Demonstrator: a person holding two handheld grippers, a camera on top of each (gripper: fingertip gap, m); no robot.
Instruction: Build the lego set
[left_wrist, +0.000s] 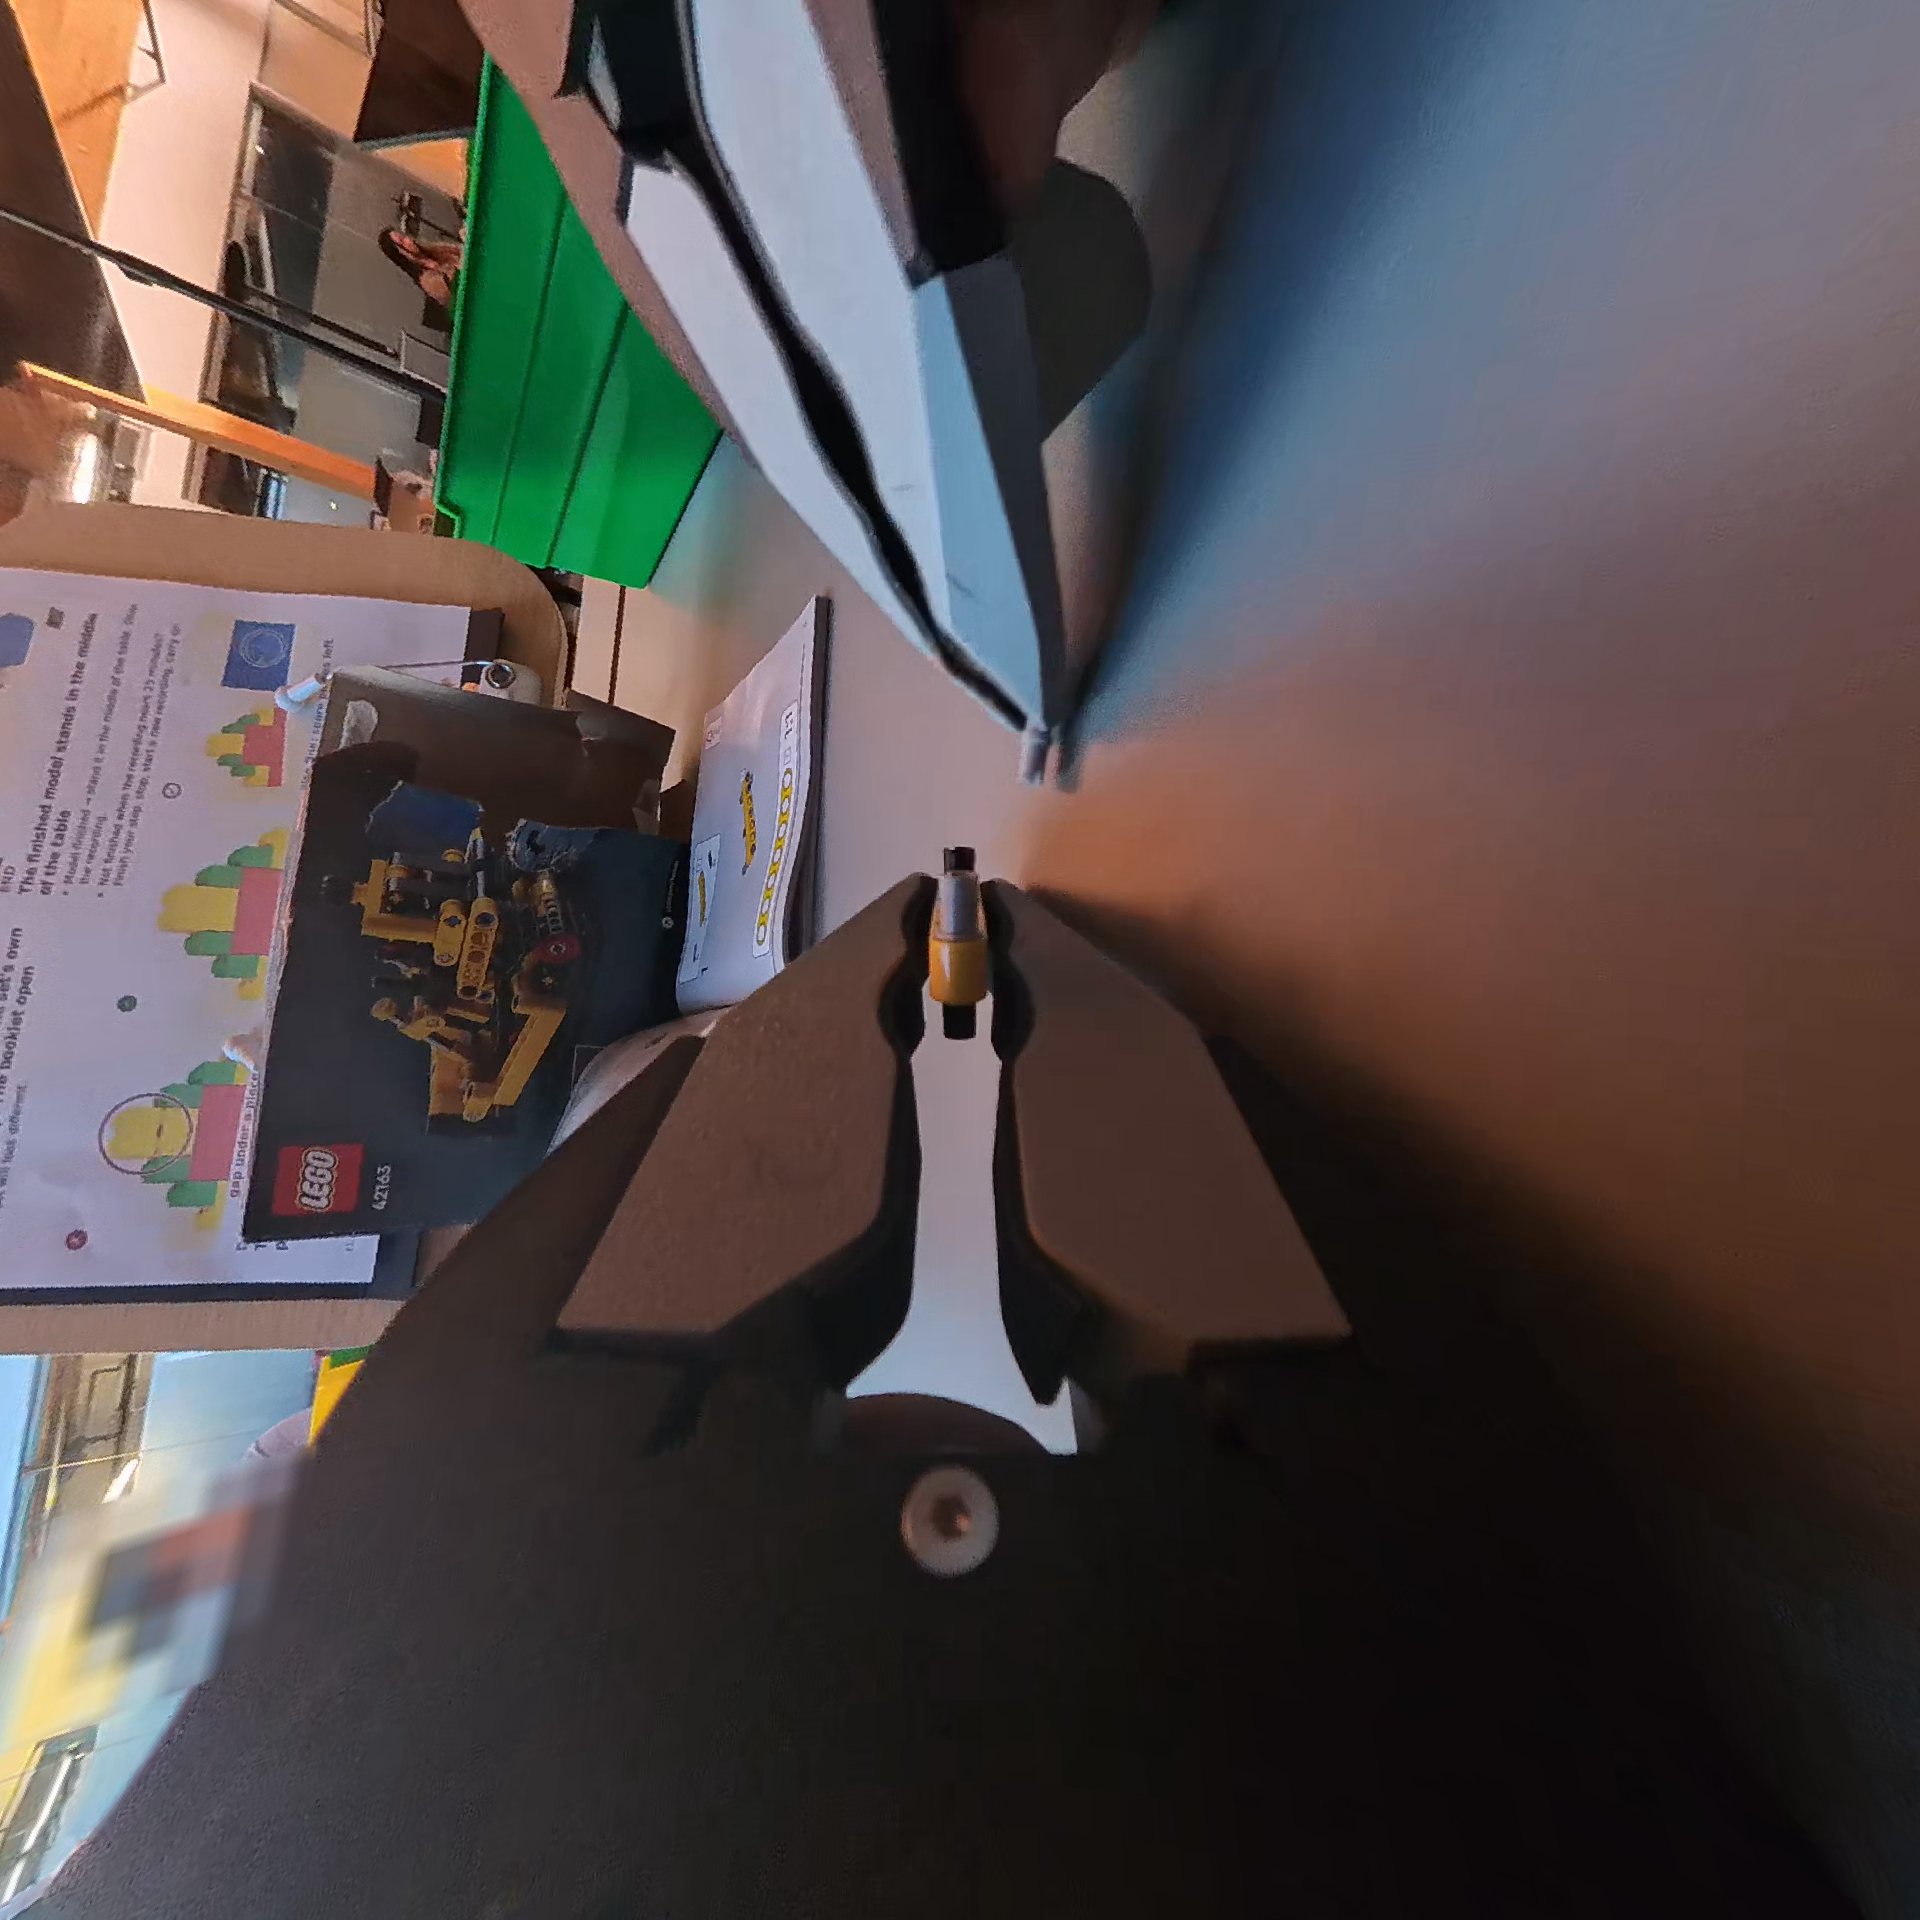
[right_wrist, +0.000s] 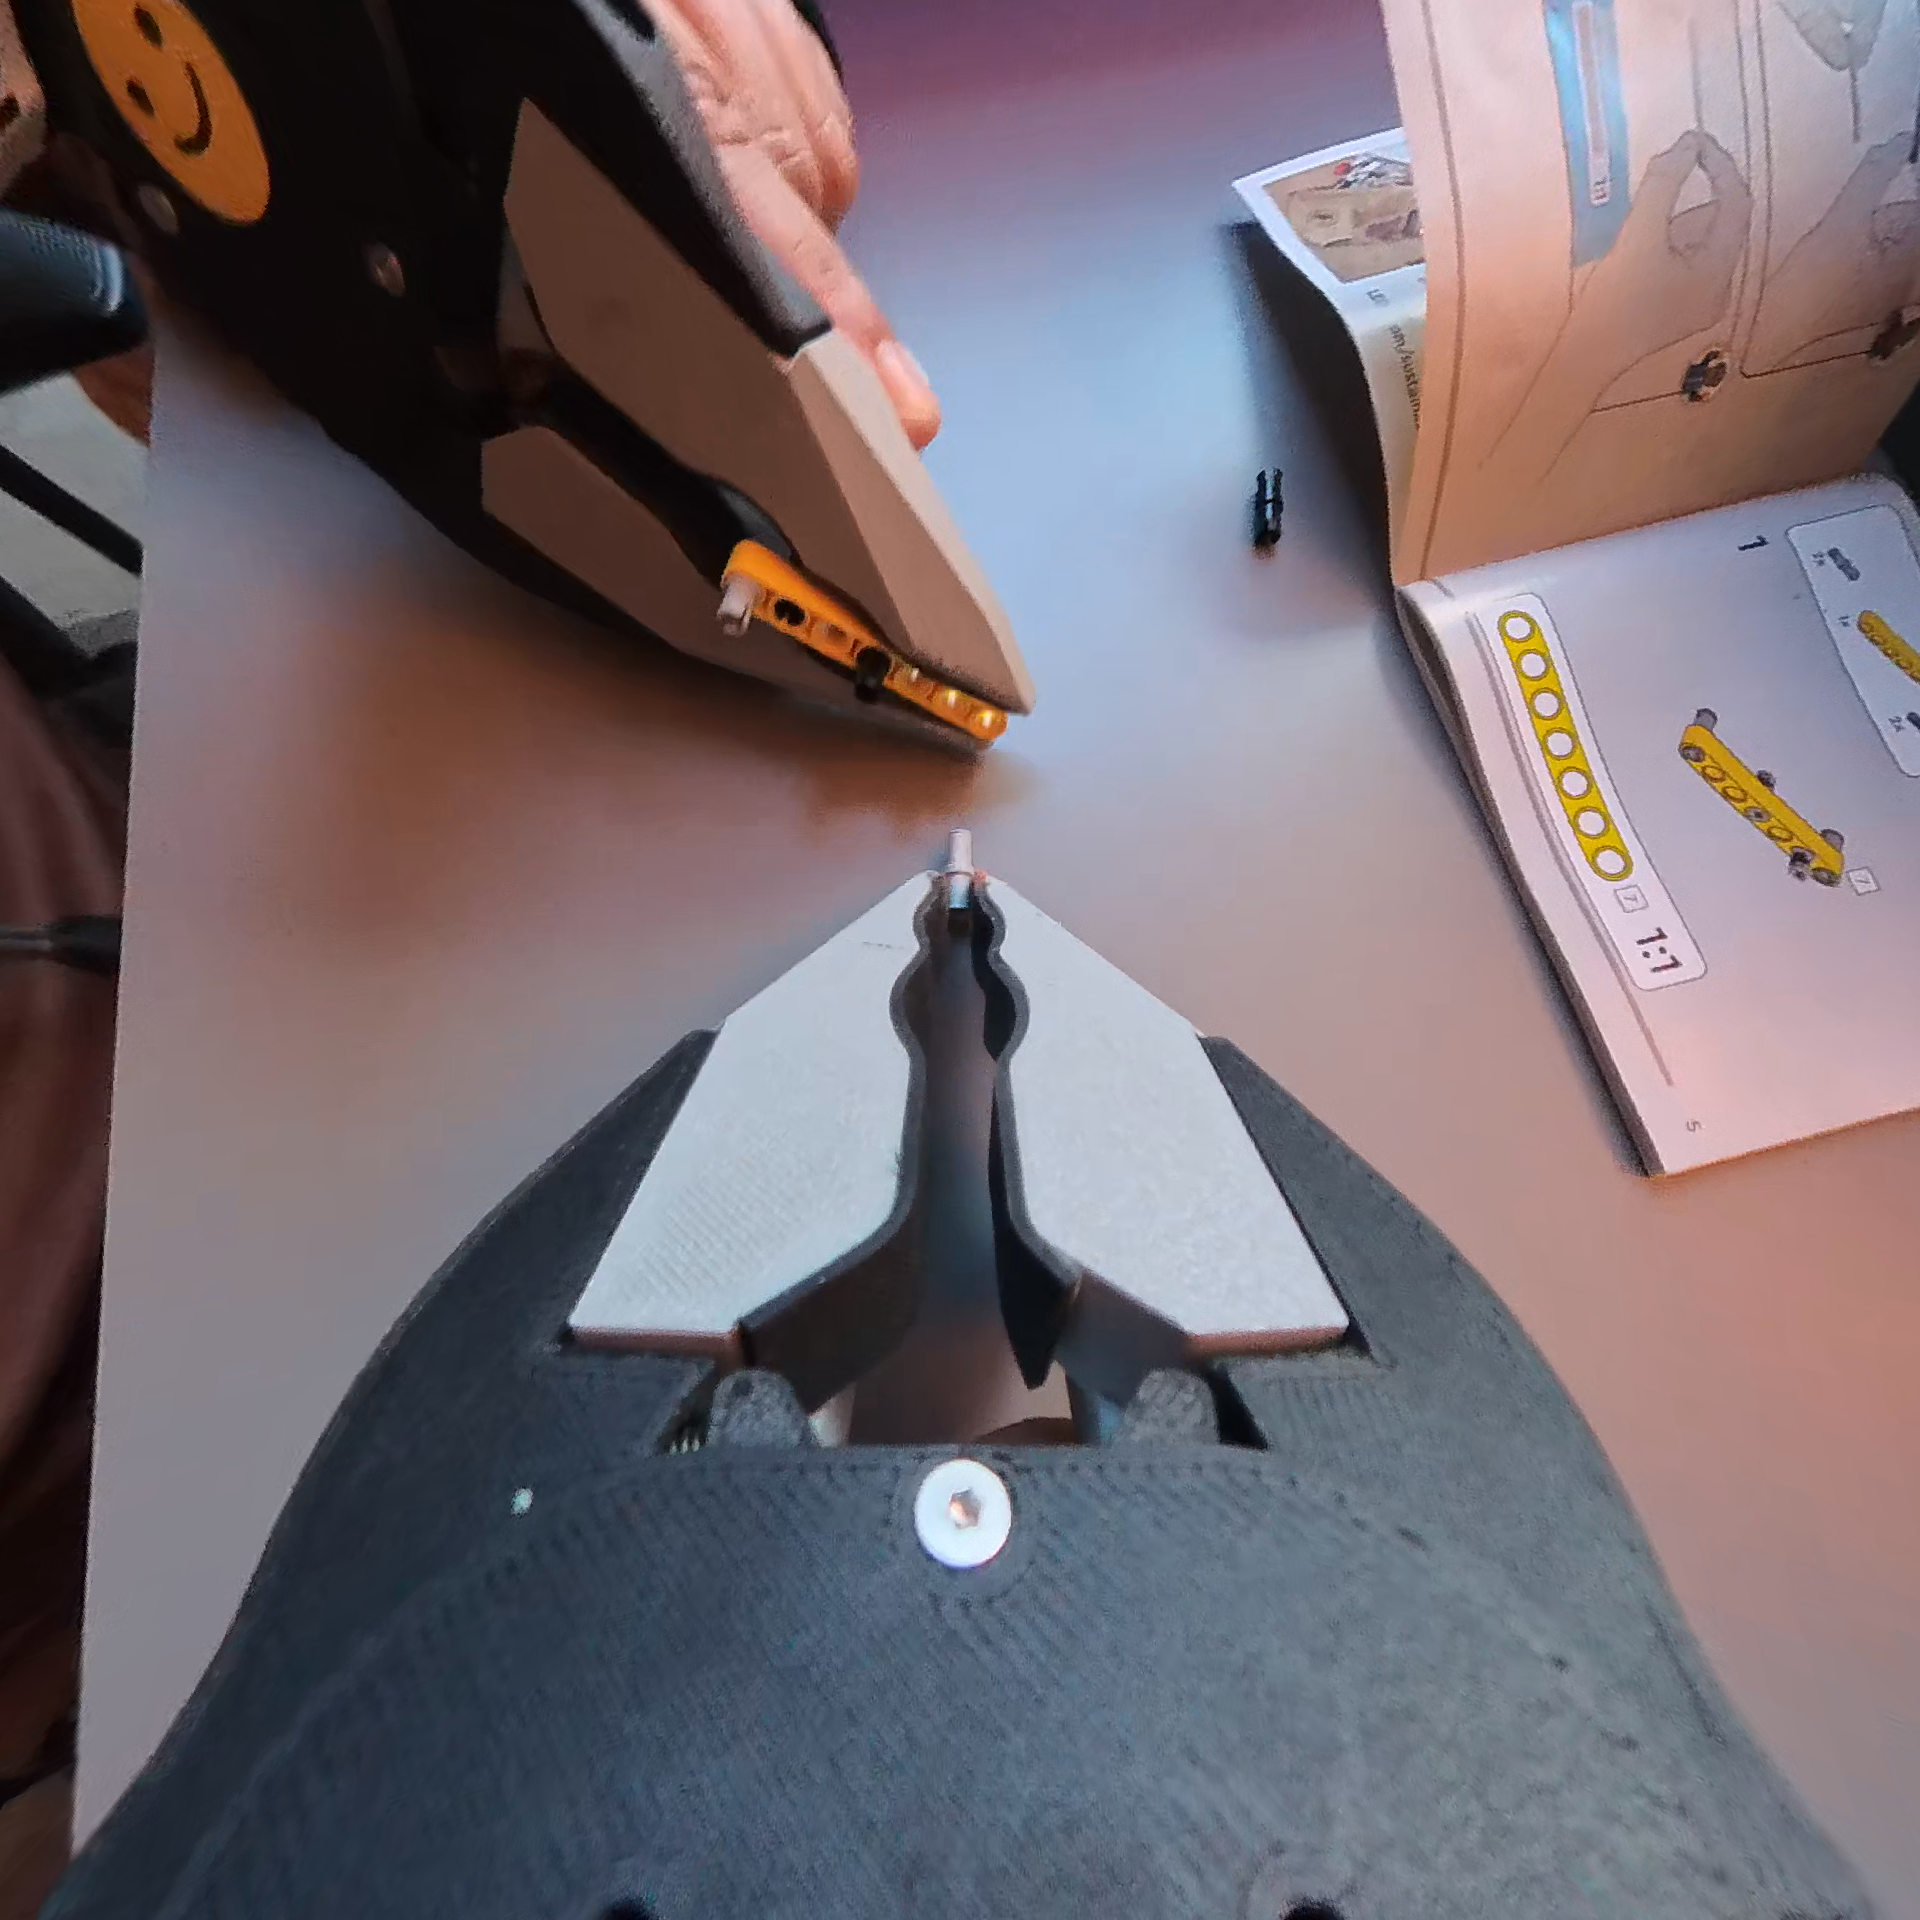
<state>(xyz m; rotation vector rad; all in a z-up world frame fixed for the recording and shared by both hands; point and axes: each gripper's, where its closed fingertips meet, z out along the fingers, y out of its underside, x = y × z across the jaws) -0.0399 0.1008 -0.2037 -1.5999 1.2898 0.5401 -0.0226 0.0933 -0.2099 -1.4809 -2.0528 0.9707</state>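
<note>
Pin-fitting is underway: the left gripper (right_wrist: 935, 707) is clamping the yellow beam (right_wrist: 862, 649), while the right gripper (right_wrist: 958, 883) is pinching what is probably a grey pin (right_wrist: 957, 854), needing alignment with an empty hole.

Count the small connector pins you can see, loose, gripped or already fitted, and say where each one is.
4: a grey pin in the right gripper, a grey pin and a black pin fitted in the yellow beam, and a loose black pin on the table. Others may be hidden.
</note>
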